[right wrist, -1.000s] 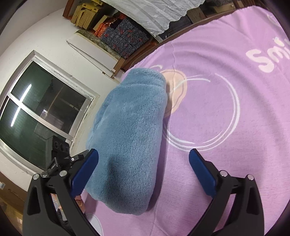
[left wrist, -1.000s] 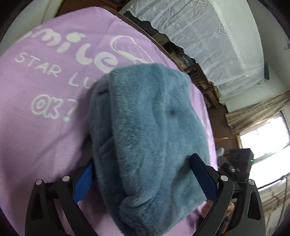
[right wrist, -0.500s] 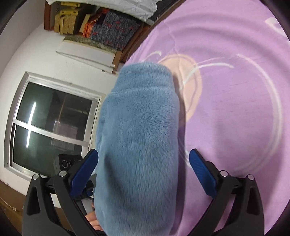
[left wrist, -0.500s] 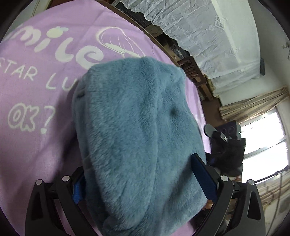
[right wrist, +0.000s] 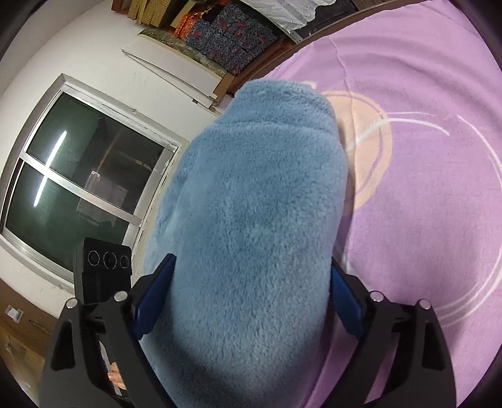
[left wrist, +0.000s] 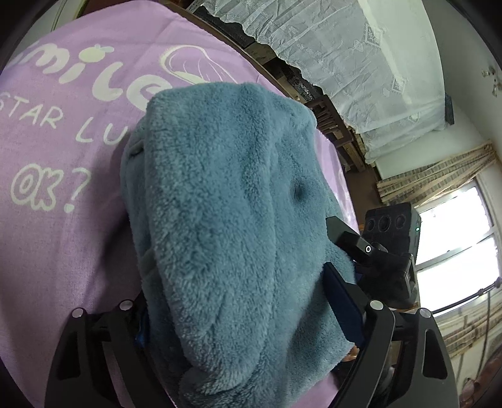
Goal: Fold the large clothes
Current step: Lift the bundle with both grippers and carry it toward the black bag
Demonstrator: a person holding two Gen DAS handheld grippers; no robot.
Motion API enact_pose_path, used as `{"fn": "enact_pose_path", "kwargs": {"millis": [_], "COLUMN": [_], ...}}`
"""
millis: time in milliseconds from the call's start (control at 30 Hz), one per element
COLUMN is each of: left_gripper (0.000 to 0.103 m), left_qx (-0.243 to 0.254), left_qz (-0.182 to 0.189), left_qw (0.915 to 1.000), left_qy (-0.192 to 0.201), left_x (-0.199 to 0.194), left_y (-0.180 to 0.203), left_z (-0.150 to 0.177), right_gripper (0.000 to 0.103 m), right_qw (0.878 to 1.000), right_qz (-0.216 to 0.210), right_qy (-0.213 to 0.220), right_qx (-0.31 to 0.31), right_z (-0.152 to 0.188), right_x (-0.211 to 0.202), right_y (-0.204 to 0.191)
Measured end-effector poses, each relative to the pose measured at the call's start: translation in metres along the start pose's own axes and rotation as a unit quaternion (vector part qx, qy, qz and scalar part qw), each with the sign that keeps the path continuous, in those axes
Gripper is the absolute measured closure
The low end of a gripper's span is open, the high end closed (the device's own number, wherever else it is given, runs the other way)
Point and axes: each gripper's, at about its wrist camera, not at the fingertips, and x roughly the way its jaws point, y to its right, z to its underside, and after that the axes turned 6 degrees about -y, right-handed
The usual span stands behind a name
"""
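Note:
A thick, fluffy blue fleece garment (left wrist: 226,219) lies folded into a bulky bundle on a purple blanket (left wrist: 62,219) with white lettering. My left gripper (left wrist: 238,304) straddles one end of the bundle; its jaws are wide and the fleece fills the gap between the blue pads (left wrist: 342,301). My right gripper (right wrist: 248,301) straddles the other end (right wrist: 257,219) the same way, pads against the fleece on both sides. The right gripper's body (left wrist: 386,251) shows past the bundle in the left wrist view.
The purple blanket (right wrist: 423,188) spreads out right of the bundle. White lace curtains (left wrist: 345,47) and a bright window (left wrist: 455,235) lie beyond. A dark window (right wrist: 78,188), a white wall and stacked boxes (right wrist: 219,28) stand behind the bed edge.
Both grippers have pushed forward onto the bundle's ends. One second ago the right gripper stood off to the side of the fleece; now the fleece fills both jaws.

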Motion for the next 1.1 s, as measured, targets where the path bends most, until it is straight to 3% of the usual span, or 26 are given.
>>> {"fn": "enact_pose_path", "kwargs": {"millis": [200, 367, 467, 833, 1100], "left_gripper": [0.01, 0.02, 0.02, 0.019, 0.023], "left_qx": [0.008, 0.028, 0.037, 0.022, 0.052], "left_qz": [-0.009, -0.002, -0.003, 0.002, -0.004], "left_qw": [0.9999, 0.9996, 0.9993, 0.9998, 0.9985], "left_qy": [0.001, 0.006, 0.01, 0.002, 0.015], "left_x": [0.007, 0.008, 0.008, 0.014, 0.013], "left_y": [0.006, 0.016, 0.02, 0.012, 0.029], "left_z": [0.0, 0.001, 0.001, -0.003, 0.0], "right_gripper": [0.016, 0.022, 0.025, 0.024, 0.03], "right_qw": [0.999, 1.0, 1.0, 1.0, 1.0], "right_qz": [0.022, 0.014, 0.008, 0.02, 0.019], "right_qy": [0.004, 0.008, 0.012, 0.006, 0.014], "right_qx": [-0.024, -0.012, -0.008, -0.006, -0.009], "right_z": [0.003, 0.006, 0.007, 0.01, 0.014], "right_x": [0.004, 0.003, 0.001, 0.002, 0.0], "right_y": [-0.005, -0.006, -0.007, -0.004, -0.012]}}
